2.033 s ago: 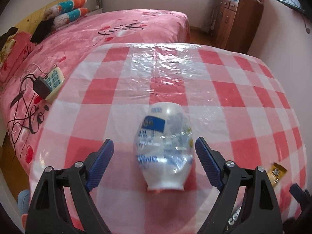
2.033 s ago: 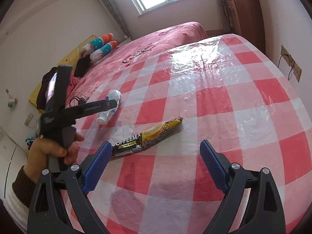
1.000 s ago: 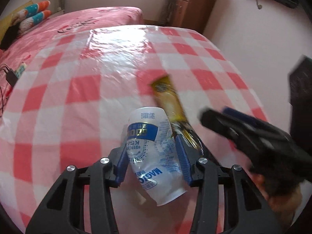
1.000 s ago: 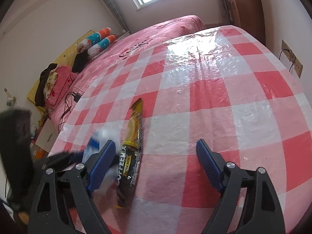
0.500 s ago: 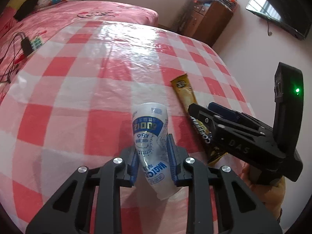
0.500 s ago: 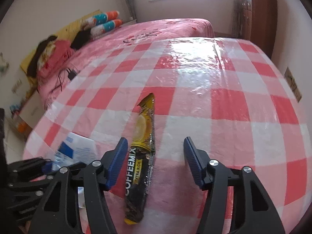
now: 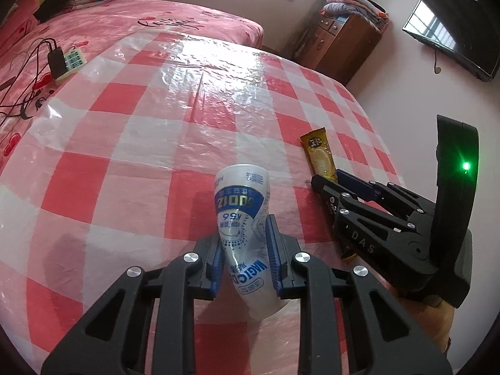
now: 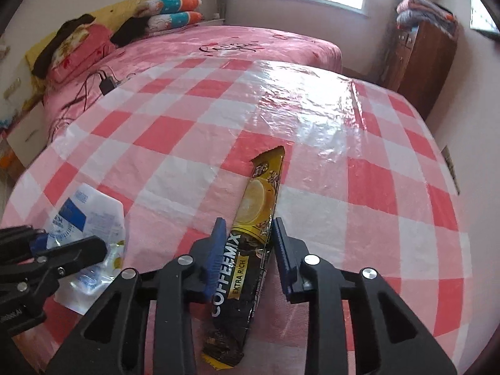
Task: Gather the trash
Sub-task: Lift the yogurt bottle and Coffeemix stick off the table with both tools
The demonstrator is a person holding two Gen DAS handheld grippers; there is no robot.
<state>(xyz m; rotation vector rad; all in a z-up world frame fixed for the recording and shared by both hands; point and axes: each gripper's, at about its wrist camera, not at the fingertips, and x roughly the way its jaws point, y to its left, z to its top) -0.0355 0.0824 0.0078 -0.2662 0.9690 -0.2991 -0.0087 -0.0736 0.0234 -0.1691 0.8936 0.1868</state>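
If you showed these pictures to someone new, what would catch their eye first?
Probably the crushed clear plastic cup with blue print, squeezed in the left gripper near the table's front edge. Next, the yellow-and-black Coffeemix sachet lying flat between the right gripper's nearly closed fingers, all on a glossy red-and-white checked tablecloth.

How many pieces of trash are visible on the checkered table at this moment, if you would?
2: a crushed plastic cup pinched in the left gripper, and a coffee sachet between the right gripper fingers.
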